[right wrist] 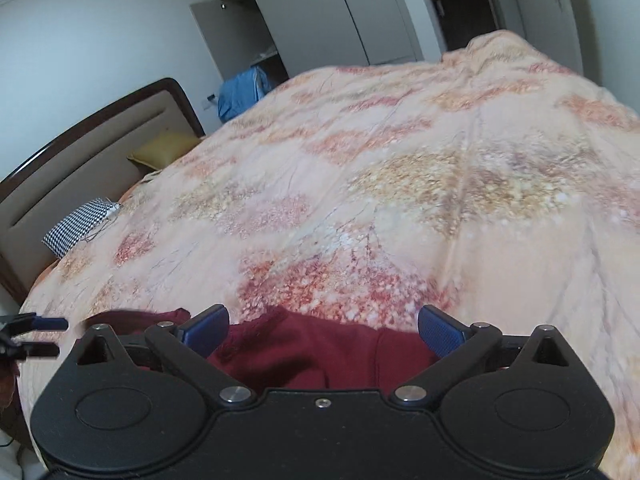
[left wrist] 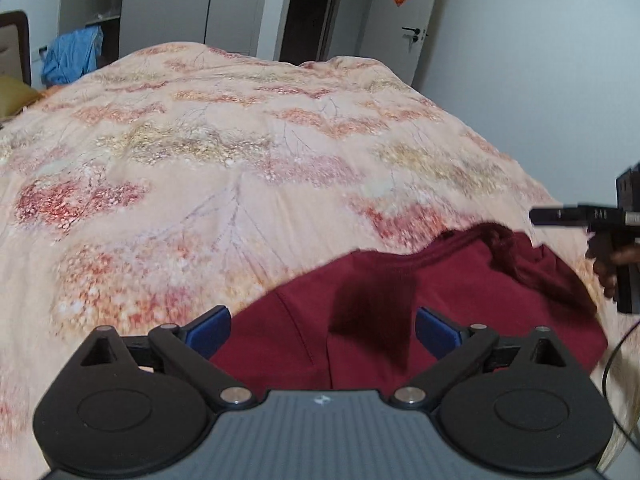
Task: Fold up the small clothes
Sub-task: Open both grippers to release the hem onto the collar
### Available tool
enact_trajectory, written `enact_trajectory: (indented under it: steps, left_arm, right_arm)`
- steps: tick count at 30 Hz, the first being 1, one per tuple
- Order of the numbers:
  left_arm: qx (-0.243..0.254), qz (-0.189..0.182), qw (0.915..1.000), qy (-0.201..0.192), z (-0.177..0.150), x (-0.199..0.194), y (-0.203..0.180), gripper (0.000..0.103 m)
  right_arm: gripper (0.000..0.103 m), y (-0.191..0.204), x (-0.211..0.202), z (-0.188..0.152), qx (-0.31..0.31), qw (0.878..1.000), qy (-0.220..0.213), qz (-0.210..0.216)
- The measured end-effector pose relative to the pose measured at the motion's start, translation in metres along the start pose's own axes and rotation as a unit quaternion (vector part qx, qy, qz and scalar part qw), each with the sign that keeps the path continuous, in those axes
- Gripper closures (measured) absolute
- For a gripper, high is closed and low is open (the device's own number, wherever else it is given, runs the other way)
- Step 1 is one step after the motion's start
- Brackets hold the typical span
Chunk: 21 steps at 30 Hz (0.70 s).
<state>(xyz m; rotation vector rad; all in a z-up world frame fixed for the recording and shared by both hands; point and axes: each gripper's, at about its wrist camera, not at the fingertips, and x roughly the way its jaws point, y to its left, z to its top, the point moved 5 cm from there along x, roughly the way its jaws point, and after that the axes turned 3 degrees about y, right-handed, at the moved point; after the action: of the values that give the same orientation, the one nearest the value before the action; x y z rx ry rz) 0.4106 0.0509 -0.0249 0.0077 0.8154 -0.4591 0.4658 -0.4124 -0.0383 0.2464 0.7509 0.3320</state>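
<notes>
A dark red garment [left wrist: 400,304] lies rumpled on the floral quilt [left wrist: 224,152] at the near edge of the bed. My left gripper [left wrist: 322,330] is open, its blue pads spread wide just above the garment, holding nothing. In the right wrist view the same garment [right wrist: 312,348] lies under my right gripper [right wrist: 323,330], which is open and empty too. The right gripper shows at the right edge of the left wrist view [left wrist: 592,218]. The left gripper's fingertips show at the left edge of the right wrist view [right wrist: 40,336].
The quilt [right wrist: 400,184] covers the whole bed. A headboard [right wrist: 88,152], a yellow pillow [right wrist: 166,152] and a checked item [right wrist: 80,226] are at the left. A blue cloth [left wrist: 74,54] hangs by the wardrobe. A door [left wrist: 400,20] stands behind the bed.
</notes>
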Motion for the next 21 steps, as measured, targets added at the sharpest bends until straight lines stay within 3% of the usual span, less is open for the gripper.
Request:
enact_trajectory:
  steps: [5,9,11,14,17,19,20,21]
  left_arm:
    - [0.03,0.021,0.9992,0.019,-0.049,0.002,-0.031,0.002]
    - [0.057,0.055,0.9968,0.01,-0.068,0.01,-0.052,0.003]
    - [0.061,0.087,0.9943,0.01,-0.069,0.017,-0.056,0.008]
    - [0.06,0.123,0.9906,0.008,-0.067,0.025,-0.051,0.019]
    - [0.03,0.119,0.9924,-0.008,-0.061,0.022,-0.043,0.038]
    - [0.005,0.113,0.9934,-0.018,-0.057,0.019,-0.035,0.059]
    - [-0.009,0.112,0.9934,-0.023,-0.055,0.017,-0.031,0.063]
    - [-0.027,0.112,0.9929,-0.028,-0.053,0.015,-0.026,0.07]
  right_arm:
    - [0.002,0.029,-0.023,-0.046,-0.105,0.994,-0.012,-0.042]
    - [0.01,0.053,-0.023,-0.085,-0.21,0.974,-0.01,-0.085]
    - [0.015,0.06,-0.019,-0.096,-0.247,0.963,-0.012,-0.109]
    - [0.021,0.067,-0.012,-0.101,-0.279,0.951,-0.027,-0.131]
    - [0.036,0.072,-0.007,-0.095,-0.293,0.945,-0.042,-0.137]
    - [0.049,0.071,-0.004,-0.089,-0.287,0.948,-0.041,-0.131]
    - [0.054,0.069,-0.002,-0.086,-0.277,0.952,-0.041,-0.124]
    - [0.07,0.066,-0.001,-0.082,-0.263,0.956,-0.04,-0.12]
